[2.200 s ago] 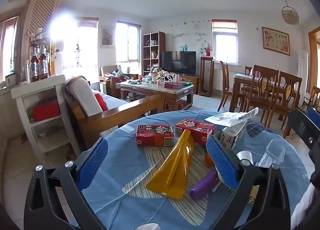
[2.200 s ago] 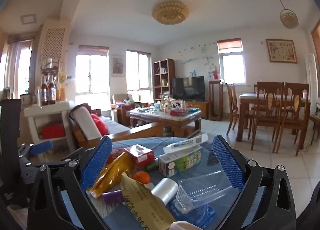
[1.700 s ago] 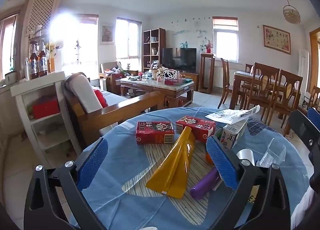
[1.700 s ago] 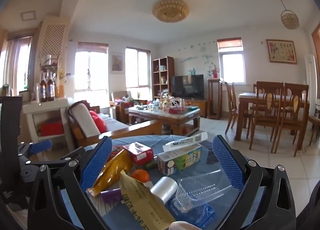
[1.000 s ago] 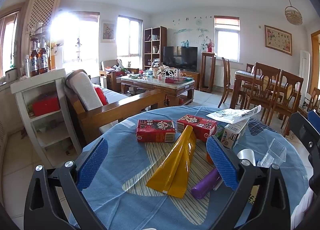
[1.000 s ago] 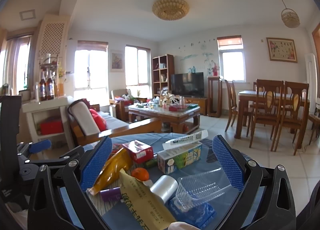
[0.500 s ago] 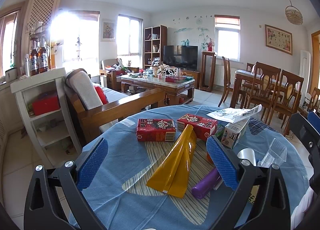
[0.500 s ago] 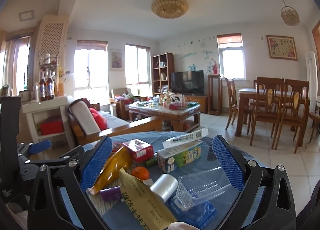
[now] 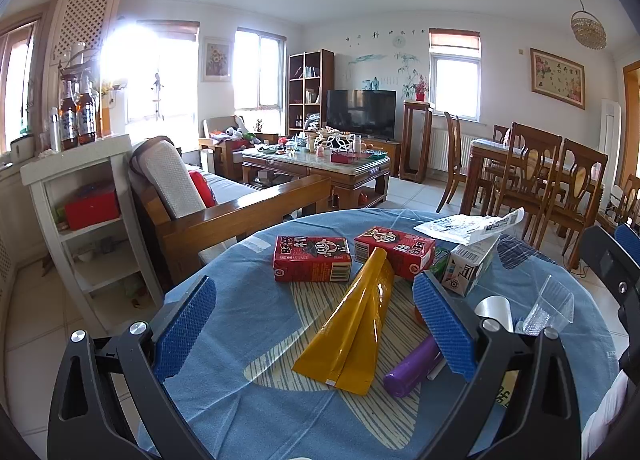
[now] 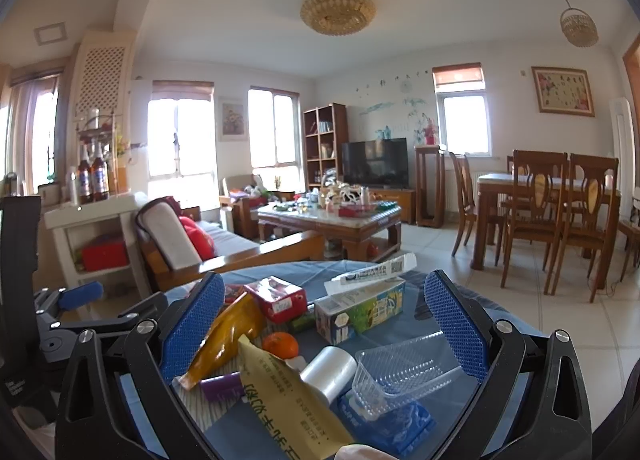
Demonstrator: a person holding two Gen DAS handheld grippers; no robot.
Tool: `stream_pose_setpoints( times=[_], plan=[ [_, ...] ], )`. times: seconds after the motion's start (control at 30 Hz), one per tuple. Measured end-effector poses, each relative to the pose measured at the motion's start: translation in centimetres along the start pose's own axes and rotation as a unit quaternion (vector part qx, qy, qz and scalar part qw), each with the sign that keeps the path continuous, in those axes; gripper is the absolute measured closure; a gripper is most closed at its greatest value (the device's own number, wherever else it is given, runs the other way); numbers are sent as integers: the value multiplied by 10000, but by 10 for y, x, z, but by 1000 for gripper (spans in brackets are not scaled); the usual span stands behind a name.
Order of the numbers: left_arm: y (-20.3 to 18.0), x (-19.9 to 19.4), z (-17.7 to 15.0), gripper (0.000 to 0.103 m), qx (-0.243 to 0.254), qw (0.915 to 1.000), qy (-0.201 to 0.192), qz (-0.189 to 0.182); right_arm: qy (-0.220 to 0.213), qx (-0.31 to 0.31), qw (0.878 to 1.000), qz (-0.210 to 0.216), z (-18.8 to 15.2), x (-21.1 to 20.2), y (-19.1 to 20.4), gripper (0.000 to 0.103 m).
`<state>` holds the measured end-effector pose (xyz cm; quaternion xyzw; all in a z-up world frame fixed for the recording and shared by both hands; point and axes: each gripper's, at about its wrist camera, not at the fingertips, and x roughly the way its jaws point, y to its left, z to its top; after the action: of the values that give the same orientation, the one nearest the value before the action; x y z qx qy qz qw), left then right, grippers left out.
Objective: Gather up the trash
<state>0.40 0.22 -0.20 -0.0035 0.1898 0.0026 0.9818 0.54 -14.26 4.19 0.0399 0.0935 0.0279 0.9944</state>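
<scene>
Trash lies on a round table with a blue cloth [image 9: 240, 300]. In the left wrist view there is a yellow pouch [image 9: 352, 324], two red drink cartons [image 9: 312, 258] [image 9: 394, 250], a purple tube [image 9: 412, 366], a white-green carton [image 9: 468, 268] and a clear plastic tray [image 9: 550, 306]. My left gripper [image 9: 312, 324] is open and empty, hovering just above the pouch. My right gripper [image 10: 320, 324] is open and empty above an orange [image 10: 281, 344], a tan paper wrapper [image 10: 288, 400], a silver roll [image 10: 330, 372], a clear tray [image 10: 404, 372] and a blue packet [image 10: 396, 416].
A wooden sofa [image 9: 224, 212] stands beyond the table's far left edge, with a white shelf unit [image 9: 80, 220] left of it. A coffee table [image 9: 320, 168] and a dining set [image 9: 540, 172] stand farther back. The left gripper's body [image 10: 60, 324] shows left in the right wrist view.
Both views have drifted slightly; the right gripper tilted up a little. Both grippers stay open and no trash has moved.
</scene>
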Motion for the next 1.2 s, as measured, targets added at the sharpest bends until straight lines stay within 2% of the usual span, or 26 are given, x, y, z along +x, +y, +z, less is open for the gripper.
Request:
stream_pose_setpoints(
  times=[1.2],
  plan=[
    [0, 0, 1, 5, -4, 10000, 22, -2, 8, 100, 9999, 11, 3, -2, -2, 4]
  ],
)
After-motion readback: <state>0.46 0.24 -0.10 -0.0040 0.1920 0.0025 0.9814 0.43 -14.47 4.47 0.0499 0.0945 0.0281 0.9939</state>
